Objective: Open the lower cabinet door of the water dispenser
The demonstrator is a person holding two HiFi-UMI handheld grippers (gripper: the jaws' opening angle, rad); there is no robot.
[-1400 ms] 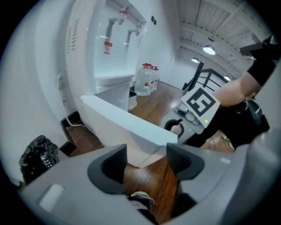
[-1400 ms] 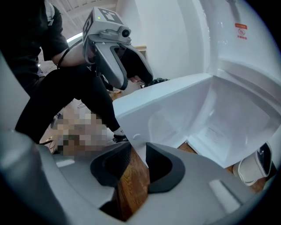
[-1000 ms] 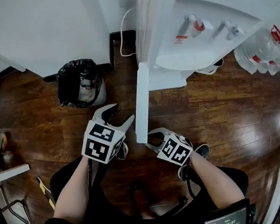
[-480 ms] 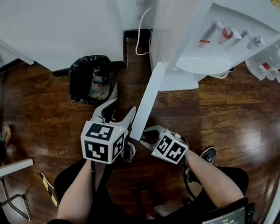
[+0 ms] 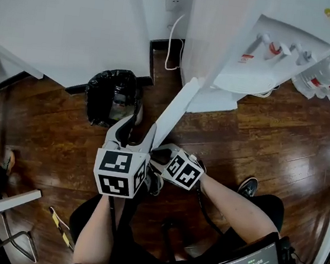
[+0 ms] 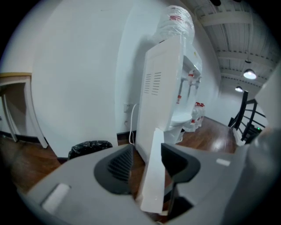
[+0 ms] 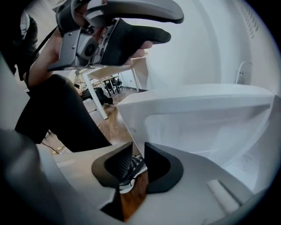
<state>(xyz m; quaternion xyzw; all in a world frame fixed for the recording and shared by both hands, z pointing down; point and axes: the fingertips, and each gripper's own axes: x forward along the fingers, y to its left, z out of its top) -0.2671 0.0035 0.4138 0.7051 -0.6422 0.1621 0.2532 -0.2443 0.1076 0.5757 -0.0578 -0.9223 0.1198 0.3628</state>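
The lower cabinet door (image 5: 177,109) of the water dispenser (image 5: 264,57) stood swung well out, its free edge down by the person's knees. The right gripper (image 5: 158,155) had its jaws nearly together and seemed to nip the door's edge at their tips. The left gripper (image 5: 142,124) straddled the same edge, pads spread, one clear of the panel. I'd have said the pull ought to follow the hinge's arc, gently, minding the black bin (image 5: 111,96) beside.
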